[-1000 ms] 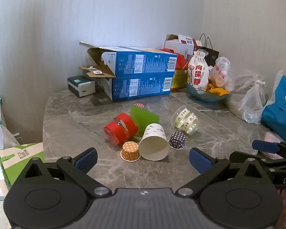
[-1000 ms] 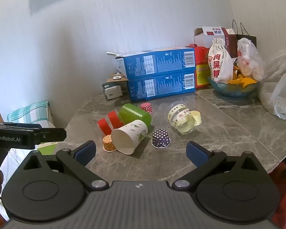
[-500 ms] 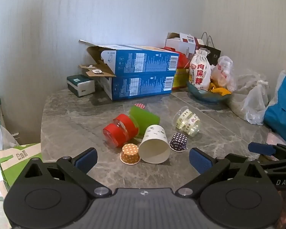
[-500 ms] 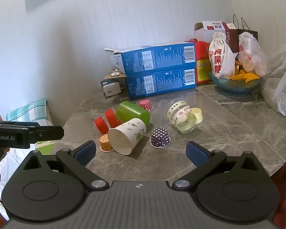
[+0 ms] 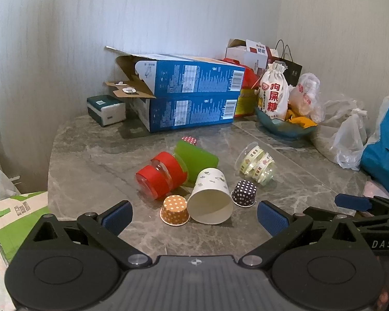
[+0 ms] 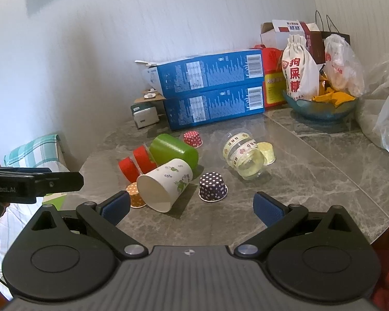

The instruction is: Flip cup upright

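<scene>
Left claw (image 5: pixel 193 217) and right claw (image 6: pixel 192 208) both released, nothing between the jaws, held above the near counter (image 5: pixel 90 160) edge. One white paper cup (image 5: pixel 211 197) lies on its side mid-counter, mouth toward the cameras. Touching or just beside it: one green cup (image 5: pixel 194 155) and two red cups (image 5: pixel 159 178), all on their sides. One clear cup (image 5: pixel 256 165) on its side. Four small dotted baking cups: orange (image 5: pixel 175 213), dark (image 5: pixel 243 193), red (image 6: pixel 193 138), pale yellow (image 6: pixel 267 151). Two blue boxes (image 5: pixel 194 101) stacked behind.

Paper cup (image 5: pixel 210 199) matt; marble table (image 5: pixel 90 160) glossy.
</scene>
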{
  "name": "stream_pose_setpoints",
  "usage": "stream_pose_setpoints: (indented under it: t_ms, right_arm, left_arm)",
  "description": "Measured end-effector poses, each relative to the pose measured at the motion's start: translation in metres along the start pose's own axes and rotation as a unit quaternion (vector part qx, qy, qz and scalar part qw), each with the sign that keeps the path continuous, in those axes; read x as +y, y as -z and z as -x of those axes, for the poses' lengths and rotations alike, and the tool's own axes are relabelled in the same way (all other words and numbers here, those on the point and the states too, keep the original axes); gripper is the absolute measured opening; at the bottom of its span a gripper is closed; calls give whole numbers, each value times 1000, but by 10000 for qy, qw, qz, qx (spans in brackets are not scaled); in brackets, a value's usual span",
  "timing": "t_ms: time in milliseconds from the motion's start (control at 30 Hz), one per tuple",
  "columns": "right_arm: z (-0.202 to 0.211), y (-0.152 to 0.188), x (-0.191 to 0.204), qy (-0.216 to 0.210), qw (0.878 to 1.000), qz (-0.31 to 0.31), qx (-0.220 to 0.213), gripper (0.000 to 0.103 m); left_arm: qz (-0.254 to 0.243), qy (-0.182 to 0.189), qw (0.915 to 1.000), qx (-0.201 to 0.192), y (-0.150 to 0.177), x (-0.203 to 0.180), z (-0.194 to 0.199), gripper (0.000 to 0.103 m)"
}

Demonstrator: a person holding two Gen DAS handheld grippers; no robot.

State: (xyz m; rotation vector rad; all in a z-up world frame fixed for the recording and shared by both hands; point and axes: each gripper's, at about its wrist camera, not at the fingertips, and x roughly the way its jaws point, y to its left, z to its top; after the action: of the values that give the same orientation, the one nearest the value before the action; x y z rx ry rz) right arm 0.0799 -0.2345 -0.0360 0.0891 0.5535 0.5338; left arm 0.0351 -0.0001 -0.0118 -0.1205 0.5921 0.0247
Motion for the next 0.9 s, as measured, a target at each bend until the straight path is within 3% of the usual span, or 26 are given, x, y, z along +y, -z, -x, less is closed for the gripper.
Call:
stream_pose_setpoints:
  t_ms: [900]
  right_arm:
    - [1,-2,1,63,9999,-13,102,102]
  left_arm:
    - [32,132,9999,-48,0,-3,5,103]
